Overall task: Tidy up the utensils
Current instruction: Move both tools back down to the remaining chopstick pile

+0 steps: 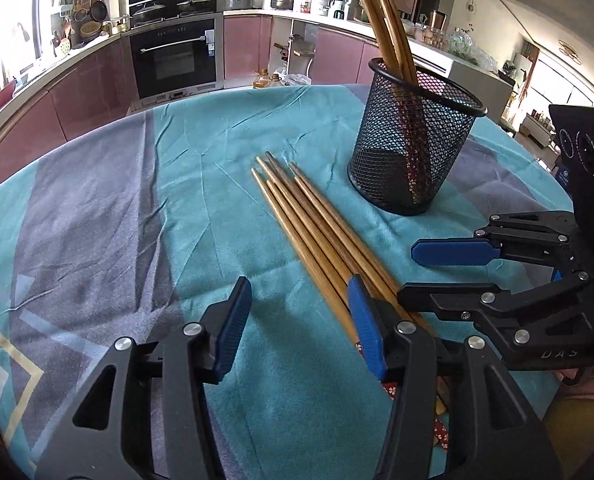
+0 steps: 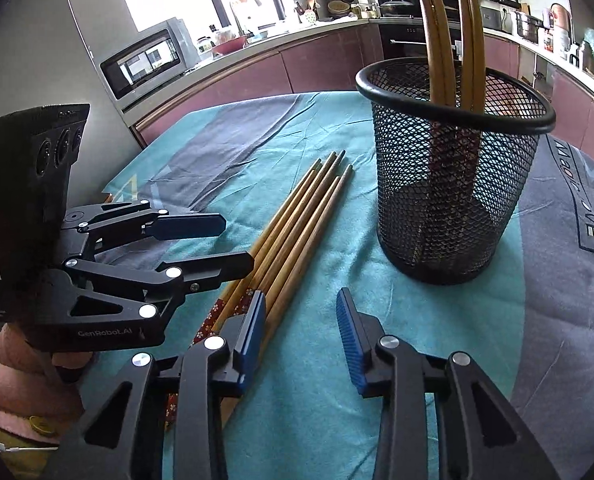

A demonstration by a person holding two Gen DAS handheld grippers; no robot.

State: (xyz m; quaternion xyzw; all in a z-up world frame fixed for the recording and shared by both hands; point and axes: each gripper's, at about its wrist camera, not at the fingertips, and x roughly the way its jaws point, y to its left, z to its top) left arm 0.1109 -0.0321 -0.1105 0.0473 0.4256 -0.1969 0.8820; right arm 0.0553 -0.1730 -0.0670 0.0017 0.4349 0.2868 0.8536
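Lying between both spread hand-held grippers, left (image 1: 301, 320), right (image 2: 301, 320), chopsticks (image 1: 313, 224), mesh cup (image 1: 413, 148) beyond

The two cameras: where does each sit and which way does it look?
Left wrist: on the left gripper, looking down over its fingers at the chopsticks; the right gripper shows.
Right wrist: on the right gripper, same aim; the left gripper and a hand show.
Shared: chopsticks, basket, cloth.
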